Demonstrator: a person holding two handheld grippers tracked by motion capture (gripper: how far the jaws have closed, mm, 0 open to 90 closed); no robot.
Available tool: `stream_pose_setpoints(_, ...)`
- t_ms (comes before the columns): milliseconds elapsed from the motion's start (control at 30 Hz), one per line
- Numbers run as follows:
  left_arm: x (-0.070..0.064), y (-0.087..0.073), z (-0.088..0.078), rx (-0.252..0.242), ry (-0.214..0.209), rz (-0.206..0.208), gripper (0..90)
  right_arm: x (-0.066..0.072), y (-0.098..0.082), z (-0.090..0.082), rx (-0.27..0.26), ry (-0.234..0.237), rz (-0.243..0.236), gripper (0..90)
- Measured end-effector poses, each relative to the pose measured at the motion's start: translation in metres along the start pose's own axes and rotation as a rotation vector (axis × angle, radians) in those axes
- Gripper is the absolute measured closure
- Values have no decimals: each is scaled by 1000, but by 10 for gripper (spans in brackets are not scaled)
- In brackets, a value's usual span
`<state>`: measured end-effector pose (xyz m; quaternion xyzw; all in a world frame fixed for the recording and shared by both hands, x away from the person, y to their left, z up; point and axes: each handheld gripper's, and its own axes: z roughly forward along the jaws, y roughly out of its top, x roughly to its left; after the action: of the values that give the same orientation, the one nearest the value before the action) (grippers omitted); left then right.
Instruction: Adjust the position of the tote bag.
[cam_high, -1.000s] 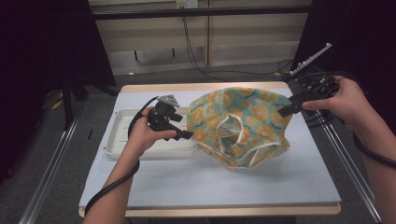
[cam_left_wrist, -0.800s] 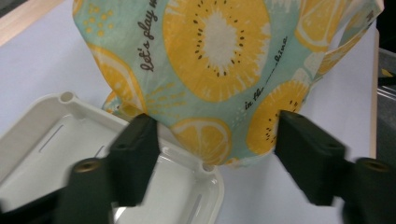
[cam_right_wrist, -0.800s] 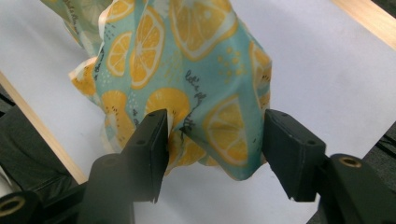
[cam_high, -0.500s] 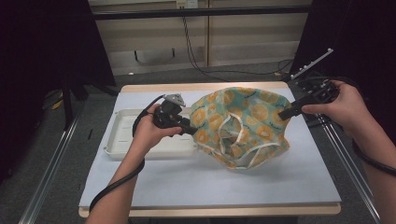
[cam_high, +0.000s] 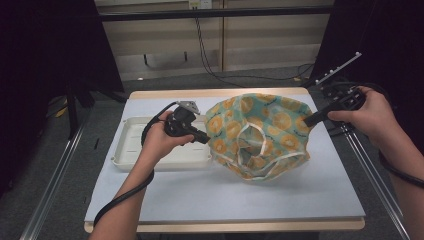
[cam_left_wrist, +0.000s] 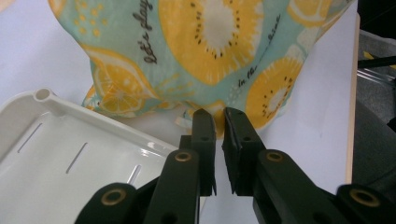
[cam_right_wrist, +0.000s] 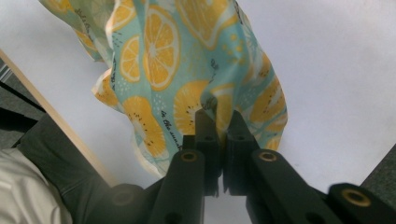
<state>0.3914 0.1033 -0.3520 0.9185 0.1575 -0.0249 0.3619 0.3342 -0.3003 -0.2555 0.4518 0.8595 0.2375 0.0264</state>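
Since a second ago both grippers have just been closing on the cloth, and their jaws now pinch its fabric. The hands have barely shifted.

In the high view, the left gripper (cam_high: 202, 138) clenches the left edge of the fruit-print cloth (cam_high: 260, 135), a teal fabric with yellow citrus slices. The right gripper (cam_high: 309, 120) grasps the cloth's right edge. The cloth hangs stretched between the two, its lower folds resting on the pale blue table (cam_high: 225, 195).

In the left gripper view, the left gripper (cam_left_wrist: 219, 122) has its jaws nearly together, with a fold of the cloth (cam_left_wrist: 215, 42) caught at the tips. How much fabric lies between the pads is hidden by the jaws themselves. Down and to the left of this gripper sits a white slotted tray (cam_left_wrist: 56, 154), cut off by the frame edge.

In the right gripper view, the right gripper (cam_right_wrist: 220, 122) is likewise clamped on the cloth (cam_right_wrist: 187, 70), which rises directly beyond its tips. The printed script on the fabric is too small to read fully. To the lower left, a pale sleeve (cam_right_wrist: 28, 196) is partly cut off.
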Motion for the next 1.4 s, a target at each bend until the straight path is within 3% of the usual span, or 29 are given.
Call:
stream_pose_setpoints(133, 0, 0, -1, -7, 14, 21, 749, -8, -1, -6, -2, -23, 12, 889)
stream_pose_setpoints(233, -2, 1, -1, -13, 26, 38, 625, -10, -1, -9, -5, -31, 27, 889)
stream_pose_setpoints(300, -3, 4, 0, -2, 47, 62, 475, -11, 0, -10, -8, -46, 13, 889)
stream_pose_setpoints(400, -6, 6, 4, -18, 52, 58, 374, -13, 0, -10, -17, -59, 23, 889)
stream_pose_setpoints(633, 0, 5, 14, -2, 50, 70, 387, -16, -2, -10, -22, -72, 16, 887)
stream_pose_setpoints(667, 1, 5, 13, 5, 49, 85, 406, -16, -3, -9, -24, -68, 6, 867)
stream_pose_setpoints(700, 0, 4, 14, -12, 37, 68, 417, -15, -3, -9, -28, -64, 3, 847)
stream_pose_setpoints(767, -2, 4, 12, -16, 34, 75, 415, -13, -4, -9, -36, -52, -6, 834)
stream_pose_setpoints(833, -3, 6, 8, 3, 24, 75, 413, -7, -6, -8, -30, -58, -18, 783)
stream_pose_setpoints(1100, -9, 8, 0, 10, 39, 76, 422, 6, -17, -10, -35, -21, -23, 616)
stream_pose_setpoints(1400, -10, 8, 0, 28, 40, 74, 429, 15, -33, -5, -21, -11, -40, 541)
